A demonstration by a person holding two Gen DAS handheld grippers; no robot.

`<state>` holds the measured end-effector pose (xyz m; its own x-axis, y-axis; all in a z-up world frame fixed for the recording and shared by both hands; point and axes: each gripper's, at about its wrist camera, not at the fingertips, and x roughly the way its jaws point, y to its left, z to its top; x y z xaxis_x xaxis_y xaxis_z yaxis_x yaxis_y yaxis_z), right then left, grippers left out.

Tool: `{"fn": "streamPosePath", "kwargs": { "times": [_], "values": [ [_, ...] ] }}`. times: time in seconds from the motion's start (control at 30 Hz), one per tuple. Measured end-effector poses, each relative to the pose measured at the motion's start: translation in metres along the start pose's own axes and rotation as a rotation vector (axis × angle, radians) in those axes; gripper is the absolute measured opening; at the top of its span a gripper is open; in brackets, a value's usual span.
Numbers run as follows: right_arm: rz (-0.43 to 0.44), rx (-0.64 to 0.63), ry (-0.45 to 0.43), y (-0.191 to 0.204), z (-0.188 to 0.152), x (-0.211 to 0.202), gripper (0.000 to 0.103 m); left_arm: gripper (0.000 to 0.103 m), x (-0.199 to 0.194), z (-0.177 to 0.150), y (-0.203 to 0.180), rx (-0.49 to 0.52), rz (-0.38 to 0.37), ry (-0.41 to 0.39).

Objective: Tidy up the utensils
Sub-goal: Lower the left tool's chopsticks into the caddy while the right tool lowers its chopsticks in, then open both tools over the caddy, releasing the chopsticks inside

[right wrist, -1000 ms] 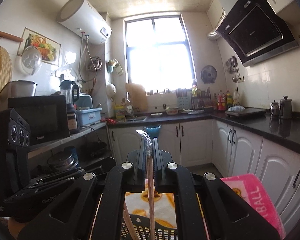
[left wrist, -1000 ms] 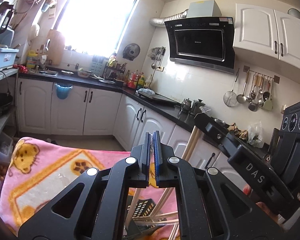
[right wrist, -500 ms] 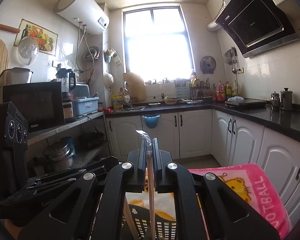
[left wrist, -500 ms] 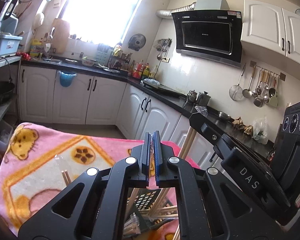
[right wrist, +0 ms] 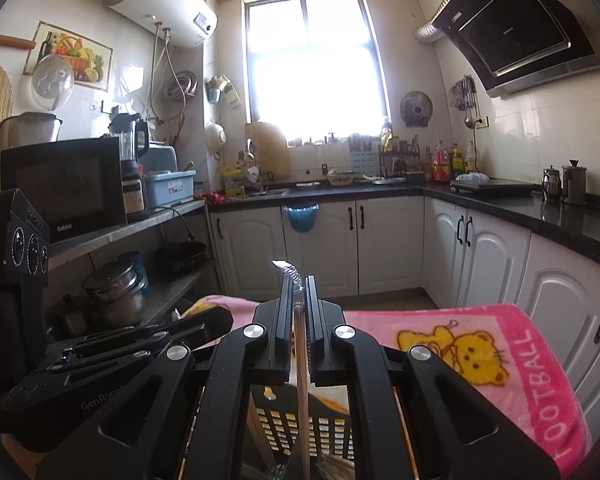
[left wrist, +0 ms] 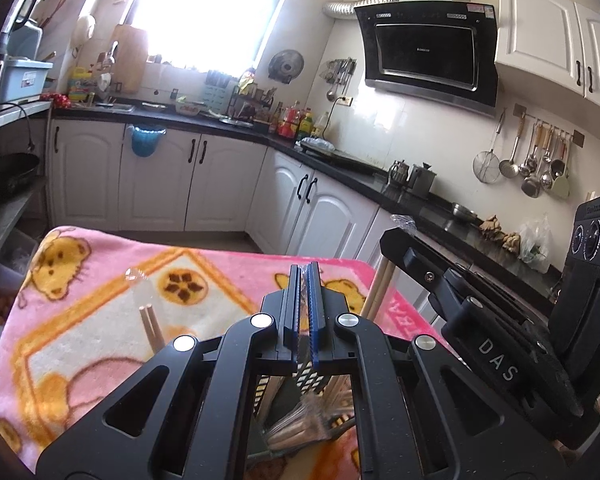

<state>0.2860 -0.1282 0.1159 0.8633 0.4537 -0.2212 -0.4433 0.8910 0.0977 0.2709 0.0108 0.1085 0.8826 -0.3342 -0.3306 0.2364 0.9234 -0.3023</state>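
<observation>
both views have tipped downward; right gripper (right wrist: 299,300) pinches wrapped chopsticks (right wrist: 301,364) over the basket (right wrist: 300,424), left gripper (left wrist: 307,300) pressed together, holding nothing.

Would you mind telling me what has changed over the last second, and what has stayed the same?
Both wrist cameras have tilted downward, bringing more of the pink blanket and the black slotted basket into view. A wrapped chopstick pair lying on the blanket is now visible. Nothing was grasped or released: the right gripper stays clamped on its wrapped chopsticks, and the left gripper stays shut and seemingly empty.
</observation>
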Motion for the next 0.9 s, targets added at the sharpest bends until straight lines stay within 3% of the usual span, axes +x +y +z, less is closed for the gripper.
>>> {"fn": "streamPosePath", "kwargs": {
  "times": [0.77,0.9],
  "values": [
    [-0.033,0.020,0.164,-0.001,-0.024,-0.013,0.007,0.004,-0.014,-0.020,0.005,0.006,0.011,0.057],
    [-0.045,0.023,0.170,-0.003,-0.026,-0.021,0.022,0.015,-0.022,-0.022,0.005,-0.003,0.002,0.052]
  ]
}}
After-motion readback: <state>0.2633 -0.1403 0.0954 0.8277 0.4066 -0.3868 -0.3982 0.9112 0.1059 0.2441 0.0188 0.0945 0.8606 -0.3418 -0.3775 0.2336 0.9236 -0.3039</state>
